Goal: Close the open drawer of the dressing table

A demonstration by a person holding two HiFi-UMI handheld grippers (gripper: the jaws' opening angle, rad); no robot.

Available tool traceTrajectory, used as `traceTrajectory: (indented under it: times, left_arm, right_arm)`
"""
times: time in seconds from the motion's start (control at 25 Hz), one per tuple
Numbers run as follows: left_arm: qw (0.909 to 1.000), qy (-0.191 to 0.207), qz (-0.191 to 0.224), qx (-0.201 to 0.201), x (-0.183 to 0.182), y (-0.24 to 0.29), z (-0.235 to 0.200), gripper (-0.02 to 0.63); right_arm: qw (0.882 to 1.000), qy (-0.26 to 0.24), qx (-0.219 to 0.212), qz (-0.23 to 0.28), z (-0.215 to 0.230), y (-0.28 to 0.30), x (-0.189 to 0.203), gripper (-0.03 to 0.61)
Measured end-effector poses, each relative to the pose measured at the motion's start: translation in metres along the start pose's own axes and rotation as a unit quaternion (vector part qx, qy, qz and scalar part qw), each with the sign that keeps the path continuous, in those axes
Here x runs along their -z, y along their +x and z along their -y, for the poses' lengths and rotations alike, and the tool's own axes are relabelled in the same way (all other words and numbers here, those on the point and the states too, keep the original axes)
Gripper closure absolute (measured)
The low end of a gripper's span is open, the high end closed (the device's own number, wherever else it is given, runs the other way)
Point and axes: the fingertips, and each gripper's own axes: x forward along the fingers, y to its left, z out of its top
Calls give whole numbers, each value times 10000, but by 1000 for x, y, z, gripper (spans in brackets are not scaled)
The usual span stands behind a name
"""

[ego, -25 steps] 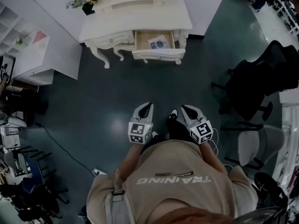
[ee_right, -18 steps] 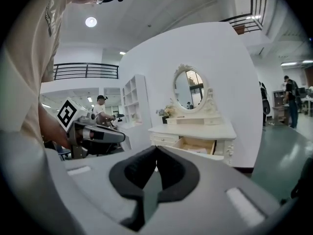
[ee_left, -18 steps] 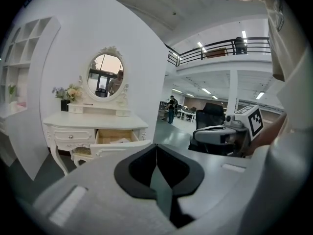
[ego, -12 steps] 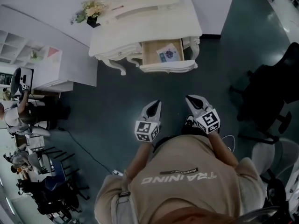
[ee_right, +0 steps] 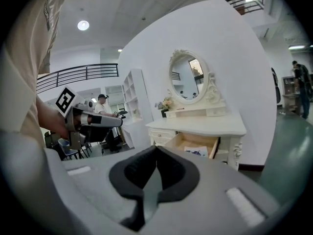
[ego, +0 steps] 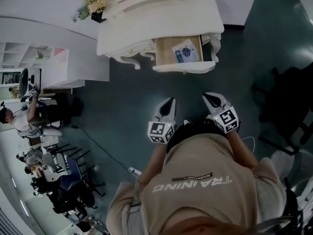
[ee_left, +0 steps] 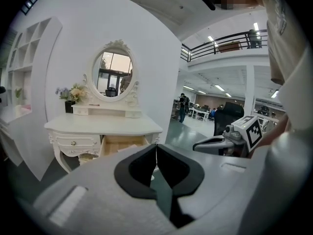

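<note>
You carry the left gripper point(ego: 169, 103) and right gripper point(ego: 211, 99) clenched empty, aimed at the dressing table's point(ego: 151, 23) open drawer point(ego: 183, 67), well apart, apparently ready for pushing.

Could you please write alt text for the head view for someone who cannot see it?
Seen from above, a white dressing table stands against the wall with one drawer pulled open, a printed sheet lying inside. A person in beige stands on the dark floor short of it, holding the left tool and right tool shut, both empty.
</note>
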Motion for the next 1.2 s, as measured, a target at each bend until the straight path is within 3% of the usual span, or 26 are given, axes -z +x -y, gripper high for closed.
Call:
traceTrajectory:
  times: [0.24,0.4,0.6,0.8,1.2]
  left_arm:
    - [9997,-131,-87,177,10,25,-57,603]
    - [9983,-54,-87,581,4,42,-88,603]
    - [9932,352,-134,1104,-12,67,-133,603]
    - [9883,307,-336,1459,-6,86,-169,603]
    - [9861,239,-563,1543,3,128,-187,603]
  right_arm:
    - [9998,-5,55,-205,4,50,-2,574]
    - [9990,-97,294,-311,-1,79,-22,574]
    - [9980,-95,563,-286,1,125,-60,574]
    - [9950,14,956,-290,7,154,-71,574]
    - [9909,169,1166,-653,33,162,-55,574]
